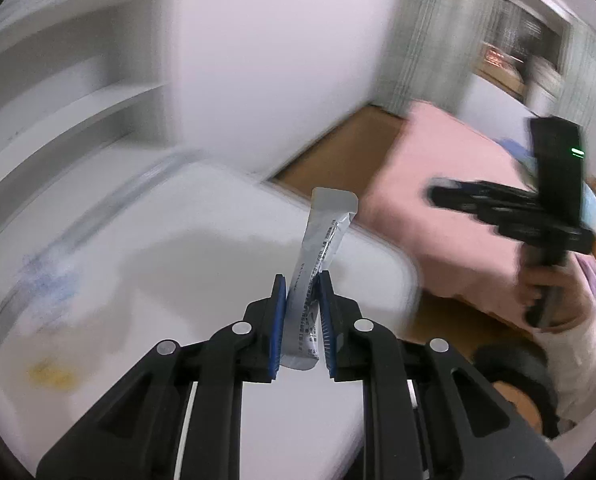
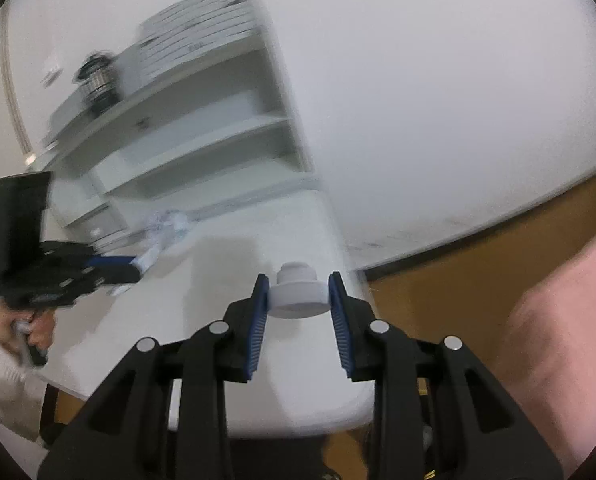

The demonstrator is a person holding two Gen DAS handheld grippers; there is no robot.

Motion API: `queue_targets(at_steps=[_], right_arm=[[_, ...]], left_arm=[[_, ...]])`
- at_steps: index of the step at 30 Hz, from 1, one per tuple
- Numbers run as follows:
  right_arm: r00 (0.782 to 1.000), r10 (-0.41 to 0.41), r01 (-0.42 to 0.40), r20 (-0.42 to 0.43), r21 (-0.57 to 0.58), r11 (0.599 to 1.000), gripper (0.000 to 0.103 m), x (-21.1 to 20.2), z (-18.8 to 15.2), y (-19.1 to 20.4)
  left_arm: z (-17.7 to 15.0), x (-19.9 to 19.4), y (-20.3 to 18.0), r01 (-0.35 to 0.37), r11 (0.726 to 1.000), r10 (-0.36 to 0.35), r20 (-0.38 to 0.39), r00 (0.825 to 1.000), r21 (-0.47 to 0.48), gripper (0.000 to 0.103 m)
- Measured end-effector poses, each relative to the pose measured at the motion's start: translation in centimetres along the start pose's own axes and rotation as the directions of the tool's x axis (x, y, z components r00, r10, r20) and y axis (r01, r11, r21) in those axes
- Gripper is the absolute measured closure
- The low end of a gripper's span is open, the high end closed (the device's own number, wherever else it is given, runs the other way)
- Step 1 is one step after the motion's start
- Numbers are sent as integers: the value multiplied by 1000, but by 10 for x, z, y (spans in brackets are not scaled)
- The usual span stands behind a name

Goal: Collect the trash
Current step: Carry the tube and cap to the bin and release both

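Both pieces of trash are lifted clear above the white counter [image 1: 98, 280]: the left tool [image 1: 301, 320] pinches a silver sachet [image 1: 317, 264], the right tool [image 2: 298, 304] clamps a white cap [image 2: 296, 296]. This looks like the carrying step. No bin is in view, so the next move calls for finding one before letting go.

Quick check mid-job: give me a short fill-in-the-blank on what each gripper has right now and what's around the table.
1. The left gripper is shut on a silver stick ____.
2. The right gripper is shut on a white plastic ____.
3. Both grippers are above a ____ table.
4. Right of the table in the left wrist view lies a ____ cloth.

Missing words: packet; cap; white; pink
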State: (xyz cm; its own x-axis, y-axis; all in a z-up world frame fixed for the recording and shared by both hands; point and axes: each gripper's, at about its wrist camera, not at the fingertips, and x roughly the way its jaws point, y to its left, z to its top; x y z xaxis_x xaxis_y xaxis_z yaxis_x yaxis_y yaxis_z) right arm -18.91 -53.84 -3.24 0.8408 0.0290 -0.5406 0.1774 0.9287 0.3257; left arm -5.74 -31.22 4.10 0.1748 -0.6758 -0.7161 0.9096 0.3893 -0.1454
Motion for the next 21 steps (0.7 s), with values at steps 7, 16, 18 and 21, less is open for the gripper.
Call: queue_targets(at_steps=[7, 16, 18, 21], right_arm=[[978, -182, 196, -102, 150, 969, 72, -37, -64, -123], [908, 22, 199, -419, 477, 856, 72, 82, -217, -227], [863, 68, 223, -501, 498, 838, 72, 116, -251, -238], [849, 147, 230, -508, 604, 763, 72, 136, -286, -252]], left_arm=[[9, 132, -157, 85, 973, -42, -197, 980, 215, 87], [-96, 339, -176, 3, 978, 113, -549, 828, 207, 87], [-116, 377, -160, -35, 982, 141, -601, 787, 184, 88], [-135, 396, -138, -79, 994, 113, -642, 758, 81, 89]])
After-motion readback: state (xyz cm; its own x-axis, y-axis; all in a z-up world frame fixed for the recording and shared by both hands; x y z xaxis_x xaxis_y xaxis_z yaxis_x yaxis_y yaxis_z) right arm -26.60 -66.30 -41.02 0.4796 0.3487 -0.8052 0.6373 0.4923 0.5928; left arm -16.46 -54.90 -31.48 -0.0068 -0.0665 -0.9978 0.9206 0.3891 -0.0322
